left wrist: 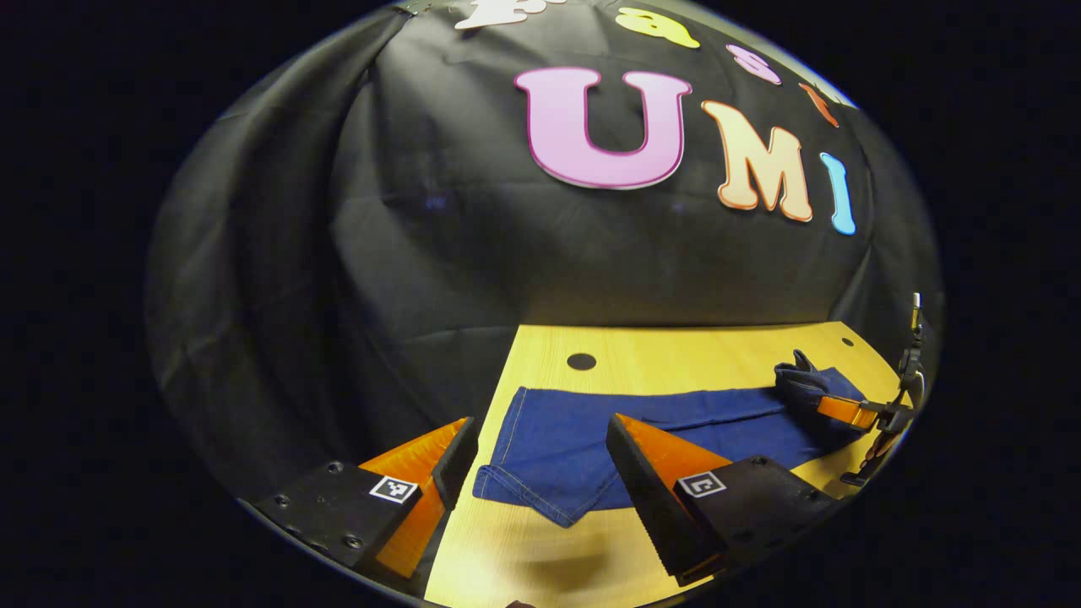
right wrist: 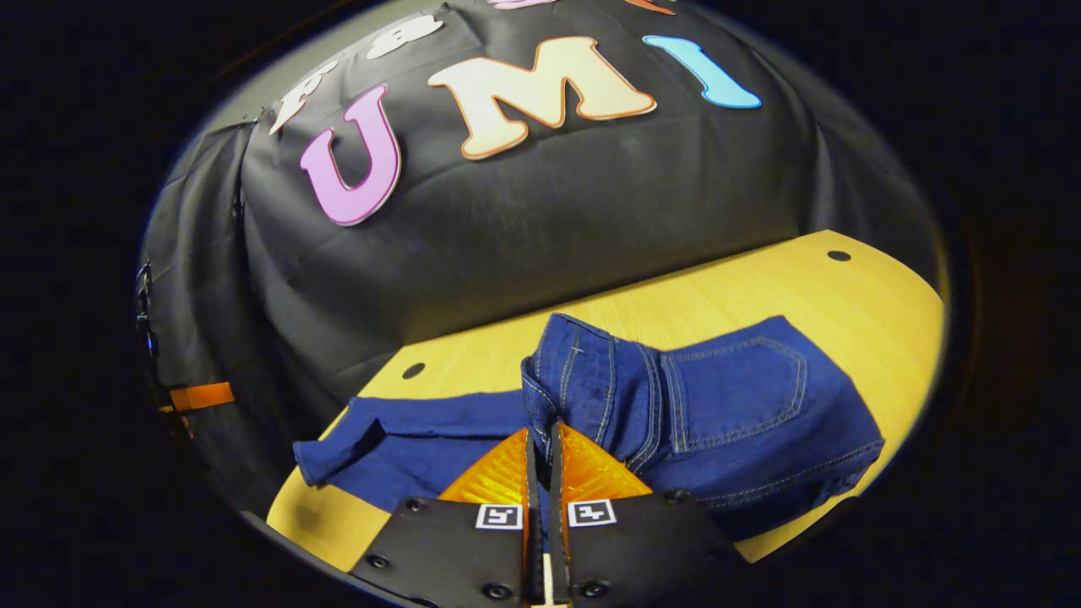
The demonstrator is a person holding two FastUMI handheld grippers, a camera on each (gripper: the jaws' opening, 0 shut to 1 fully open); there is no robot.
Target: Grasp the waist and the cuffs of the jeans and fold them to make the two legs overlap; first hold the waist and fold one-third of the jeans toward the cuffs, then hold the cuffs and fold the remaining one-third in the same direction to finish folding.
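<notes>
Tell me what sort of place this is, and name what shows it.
Likely a staged recording booth, not a home: a black cloth wall drapes behind a bare wooden table with round holes, and handheld grippers work on blue jeans; the right gripper pinches the waist, the left gripper hovers open.

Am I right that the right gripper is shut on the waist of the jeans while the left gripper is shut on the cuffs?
Not quite. The left gripper is open above the cuffs, as the left gripper view shows. The right gripper is indeed shut on the waist of the jeans.
</notes>
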